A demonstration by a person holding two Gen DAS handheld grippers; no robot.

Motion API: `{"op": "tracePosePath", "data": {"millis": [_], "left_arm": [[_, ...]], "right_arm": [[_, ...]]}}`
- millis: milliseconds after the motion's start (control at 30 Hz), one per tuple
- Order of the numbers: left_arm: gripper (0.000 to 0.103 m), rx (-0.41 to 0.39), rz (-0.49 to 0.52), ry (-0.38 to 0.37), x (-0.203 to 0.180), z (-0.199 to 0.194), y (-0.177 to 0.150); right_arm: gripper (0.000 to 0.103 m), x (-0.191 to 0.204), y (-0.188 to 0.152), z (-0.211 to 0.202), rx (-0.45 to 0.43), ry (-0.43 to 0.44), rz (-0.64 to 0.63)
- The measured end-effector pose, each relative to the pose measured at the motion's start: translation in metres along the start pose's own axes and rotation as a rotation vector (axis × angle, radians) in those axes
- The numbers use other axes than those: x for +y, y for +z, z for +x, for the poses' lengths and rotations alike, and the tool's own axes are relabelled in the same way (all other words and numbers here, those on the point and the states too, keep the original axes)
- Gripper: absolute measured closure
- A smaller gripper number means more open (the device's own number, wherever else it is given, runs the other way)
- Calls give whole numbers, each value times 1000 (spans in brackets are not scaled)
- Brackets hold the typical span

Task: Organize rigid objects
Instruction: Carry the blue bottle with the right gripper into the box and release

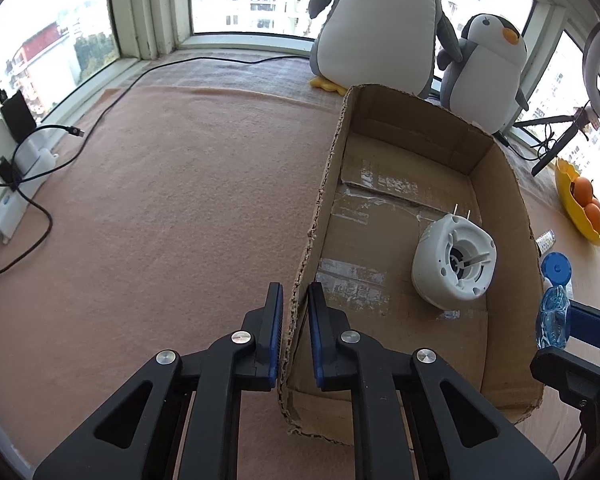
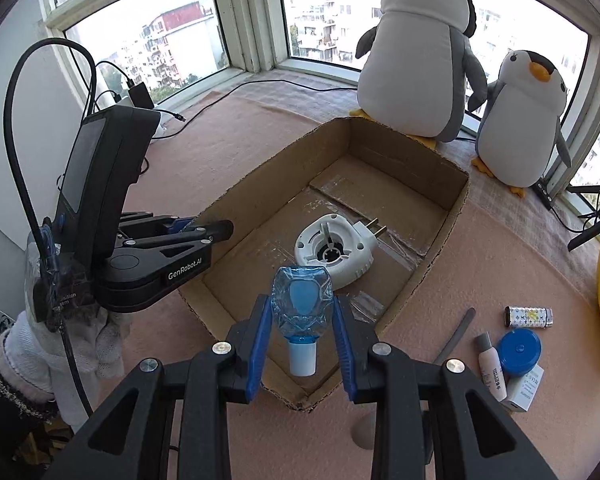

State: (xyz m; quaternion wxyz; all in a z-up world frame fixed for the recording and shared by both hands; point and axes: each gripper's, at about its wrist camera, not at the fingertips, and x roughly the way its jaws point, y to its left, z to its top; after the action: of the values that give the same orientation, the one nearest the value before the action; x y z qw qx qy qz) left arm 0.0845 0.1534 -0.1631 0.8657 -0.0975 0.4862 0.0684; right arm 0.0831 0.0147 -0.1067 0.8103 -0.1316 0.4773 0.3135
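An open cardboard box [image 1: 512, 184] [image 2: 452, 200] lies on the pink blanket. Inside it lies a white plug-in device [image 1: 452, 264] [image 2: 336, 252] with two prongs. My left gripper [image 1: 294, 300] is shut on the box's left wall, one finger on each side of it. My right gripper [image 2: 302, 320] is shut on a clear blue bottle [image 2: 302, 300] with a white neck, held above the box's near corner; the bottle also shows at the right edge of the left wrist view [image 1: 552, 312].
Two plush penguins [image 2: 416, 64] [image 2: 520, 120] stand behind the box. To the right lie a lighter [image 2: 528, 317], a blue round lid [image 2: 518, 347], a small tube [image 2: 490, 366], a nail file [image 2: 456, 336] and a yellow fruit bowl [image 1: 576, 204]. Cables and chargers [image 1: 16, 152] lie at left.
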Motion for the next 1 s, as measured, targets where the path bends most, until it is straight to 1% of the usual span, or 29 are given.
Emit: {"op": "tracePosePath", "data": {"millis": [333,400,433,467,500,733,1000], "left_arm": [[92,0,-1,0,0,0,0],[92,0,0,1,0,0,0],[92,0,0,1,0,0,0],[92,0,1,2,0,1,0],[92,0,3,4,0,1,0],[92,2,5,10,0,2,0],[92,4,5,21,-1,-2,0]], "right_arm": [[75,4,3,5,2,-2,-11],[69,4,4,4,-3,-1,-9],[59,4,4,3,-9,-4,-9],[52,4,5,1,-16,-8,-9],[51,3,5,0,-20,-11,-7],[51,-4,5,-8,-34,-11,17],[51,-32,-8,-29,-61,-28,88]]}}
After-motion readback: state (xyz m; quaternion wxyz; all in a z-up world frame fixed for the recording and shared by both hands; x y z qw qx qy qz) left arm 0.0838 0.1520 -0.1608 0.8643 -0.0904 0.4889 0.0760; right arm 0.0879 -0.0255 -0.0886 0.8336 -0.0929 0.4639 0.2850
